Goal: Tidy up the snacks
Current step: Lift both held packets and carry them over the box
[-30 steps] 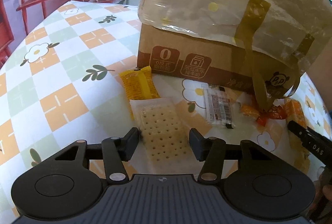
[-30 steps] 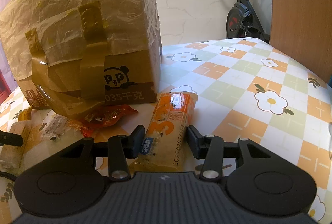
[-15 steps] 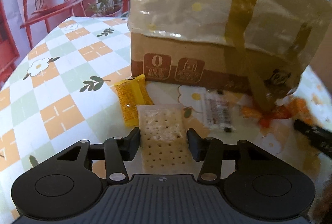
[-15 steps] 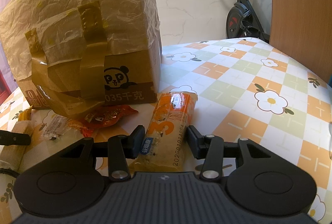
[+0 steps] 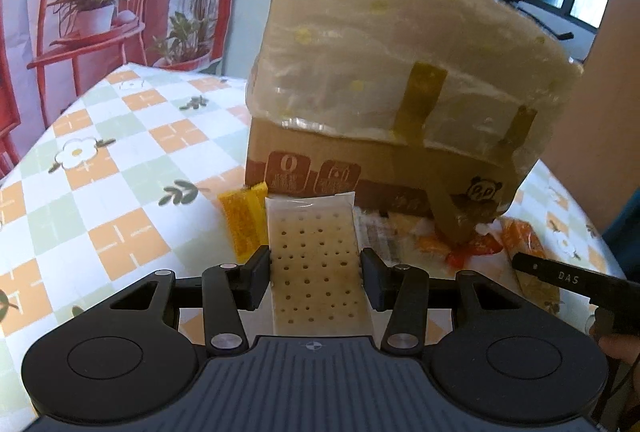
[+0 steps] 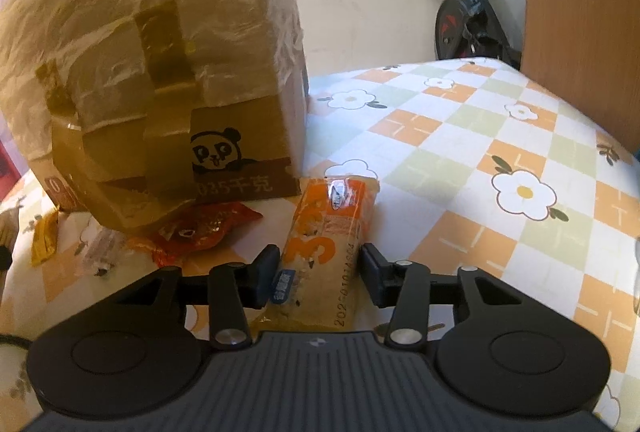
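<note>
My left gripper point(image 5: 316, 272) is shut on a clear packet of pale crackers point(image 5: 316, 232) and holds it off the table, in front of the plastic-wrapped cardboard box point(image 5: 360, 167). A yellow packet point(image 5: 242, 228) lies just left of it. An orange snack bar point(image 6: 332, 228) lies on the table between the fingers of my right gripper point(image 6: 320, 264). Its jaws are closing, the pads close beside the bar's long sides with slivers of gap. One right finger point(image 5: 560, 278) shows at the right edge of the left wrist view.
A red-orange wrapper point(image 6: 200, 228), a clear barcode packet point(image 5: 380, 232) and a yellow packet point(image 6: 44, 236) lie at the foot of the box point(image 6: 240, 151). The flowered tablecloth point(image 6: 480, 191) stretches right. A wooden panel point(image 6: 580, 11) and an exercise bike point(image 6: 468, 15) stand behind.
My left gripper closed on the cracker packet and lifted it toward the box. The right gripper stayed around the orange bar, its jaws a little narrower.
</note>
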Available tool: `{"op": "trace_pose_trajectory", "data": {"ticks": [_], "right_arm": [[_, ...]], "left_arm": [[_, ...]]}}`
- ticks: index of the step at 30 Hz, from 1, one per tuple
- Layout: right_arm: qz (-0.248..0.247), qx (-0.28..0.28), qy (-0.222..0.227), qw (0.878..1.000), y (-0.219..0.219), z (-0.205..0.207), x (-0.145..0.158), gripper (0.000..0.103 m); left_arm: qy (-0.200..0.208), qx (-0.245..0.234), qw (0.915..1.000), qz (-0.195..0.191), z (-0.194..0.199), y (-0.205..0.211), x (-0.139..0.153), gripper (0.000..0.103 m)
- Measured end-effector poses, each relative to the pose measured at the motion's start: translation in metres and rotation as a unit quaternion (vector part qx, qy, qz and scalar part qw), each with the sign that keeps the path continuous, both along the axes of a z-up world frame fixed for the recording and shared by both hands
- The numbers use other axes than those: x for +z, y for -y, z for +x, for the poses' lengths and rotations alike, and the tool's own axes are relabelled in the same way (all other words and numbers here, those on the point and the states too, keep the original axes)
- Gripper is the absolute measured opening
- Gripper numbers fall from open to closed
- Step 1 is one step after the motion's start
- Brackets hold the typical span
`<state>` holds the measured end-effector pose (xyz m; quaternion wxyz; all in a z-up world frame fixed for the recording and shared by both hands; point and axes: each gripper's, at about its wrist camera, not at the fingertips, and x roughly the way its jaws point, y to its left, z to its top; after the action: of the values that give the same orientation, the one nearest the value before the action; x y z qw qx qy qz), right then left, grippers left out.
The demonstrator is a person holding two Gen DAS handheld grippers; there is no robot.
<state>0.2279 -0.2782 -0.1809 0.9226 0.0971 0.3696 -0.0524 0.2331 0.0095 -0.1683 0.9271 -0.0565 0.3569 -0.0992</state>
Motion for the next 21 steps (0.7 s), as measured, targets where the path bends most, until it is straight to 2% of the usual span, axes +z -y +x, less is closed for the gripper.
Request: {"op": "trace_pose_trajectory", "data": {"ticks": [5,13,21], "right_arm": [[0.015,-0.017,0.020,1.000,0.010,-0.014,0.020,0.042],[0.019,-0.050,0.100,0.994,0.027,-0.028,0.083,0.041],[0.011,-0.009,0.195,0.981,0.015,-0.003,0.161,0.041]], "left_arm": [[0.038,-0.014,0.9991,-0.013,0.004,-0.004,0.029,0.050],[0.116,-0.052,0.9908,-0.044,0.015,0.004,0.092,0.050],[0.171,-0.074,0.9816,-0.040,0.060,0.034,0.142,0.050]]}}
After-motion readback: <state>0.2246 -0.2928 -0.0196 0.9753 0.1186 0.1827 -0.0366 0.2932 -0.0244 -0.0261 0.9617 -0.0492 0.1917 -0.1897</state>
